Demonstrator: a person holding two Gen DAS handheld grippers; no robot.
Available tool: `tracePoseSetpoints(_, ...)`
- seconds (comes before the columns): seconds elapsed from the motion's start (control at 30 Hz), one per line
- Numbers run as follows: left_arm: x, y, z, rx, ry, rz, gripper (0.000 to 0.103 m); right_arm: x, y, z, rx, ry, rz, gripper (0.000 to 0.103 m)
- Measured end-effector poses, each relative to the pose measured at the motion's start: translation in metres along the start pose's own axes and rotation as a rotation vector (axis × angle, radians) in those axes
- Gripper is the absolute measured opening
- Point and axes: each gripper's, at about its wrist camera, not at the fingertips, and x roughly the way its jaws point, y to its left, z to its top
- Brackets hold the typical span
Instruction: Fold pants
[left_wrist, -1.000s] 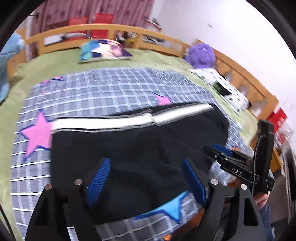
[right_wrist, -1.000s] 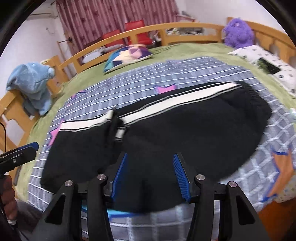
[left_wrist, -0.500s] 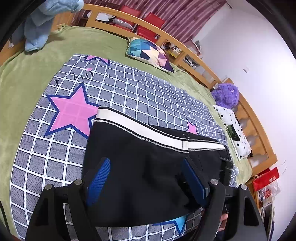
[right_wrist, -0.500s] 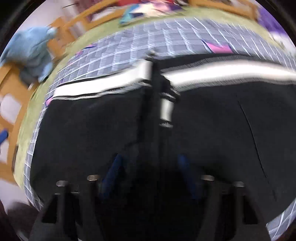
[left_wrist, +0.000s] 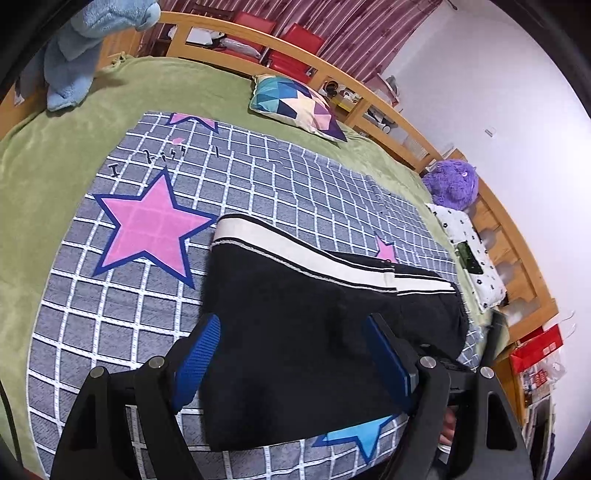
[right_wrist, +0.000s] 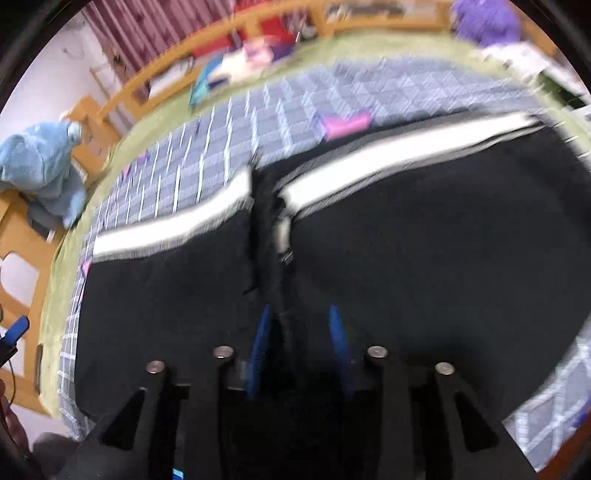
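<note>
The left gripper (left_wrist: 291, 354) stands with its blue-padded jaws spread wide above the near edge of the black fabric pants with a white side stripe (left_wrist: 306, 332), nothing held between them. The right gripper (right_wrist: 300, 347) has its blue pads drawn closer together, low over the dark cloth beside a bunched ridge of fabric; the right wrist view is blurred, so whether the pads pinch that ridge cannot be told.

The pants (right_wrist: 406, 258) lie flat on a grey checked blanket printed with pink and blue stars (left_wrist: 140, 302), which covers a green bed sheet (left_wrist: 44, 177). The white stripe runs along the far edge of the garment, and part of the cloth is doubled over itself toward the right end in the left wrist view.

Near the wooden bed rail (left_wrist: 354, 88) rest a multicoloured triangle-patterned cushion (left_wrist: 295, 105), a purple plush toy (left_wrist: 452, 182) and a white dotted pillow (left_wrist: 469, 251). A light blue fleece garment (left_wrist: 85, 44) hangs over the rail's corner.
</note>
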Motion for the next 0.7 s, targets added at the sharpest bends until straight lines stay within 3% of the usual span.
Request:
tracePoseSetpoints(0.13, 0.002, 0.003, 0.000, -0.007, 0.012, 0.001, 0.079, -0.035, 0.004, -0.010, -0.044, -0.109, 0.062, 0.042)
tracePoseSetpoints(0.23, 0.003, 0.003, -0.001, -0.009, 0.016, 0.005, 0.079, -0.042, 0.029, -0.017, -0.181, -0.149, 0.044, 0.042)
tracePoseSetpoints(0.37, 0.005, 0.004, -0.001, -0.003, 0.023, 0.032, 0.079, -0.016, 0.044, -0.024, -0.270, -0.012, 0.037, 0.042)
tracePoseSetpoints(0.5, 0.006, 0.010, 0.001, -0.028, 0.027, 0.032, 0.079, 0.015, 0.044, -0.030, -0.303, 0.100, -0.037, 0.042)
tracePoseSetpoints(0.63, 0.008, 0.014, 0.001, -0.041, 0.038, 0.029, 0.079, 0.013, 0.042, -0.035, -0.316, 0.076, -0.075, 0.021)
tracePoseSetpoints(0.7, 0.010, 0.015, 0.001, -0.043, 0.049, 0.024, 0.079, -0.006, 0.037, -0.033, -0.310, 0.009, -0.023, 0.016)
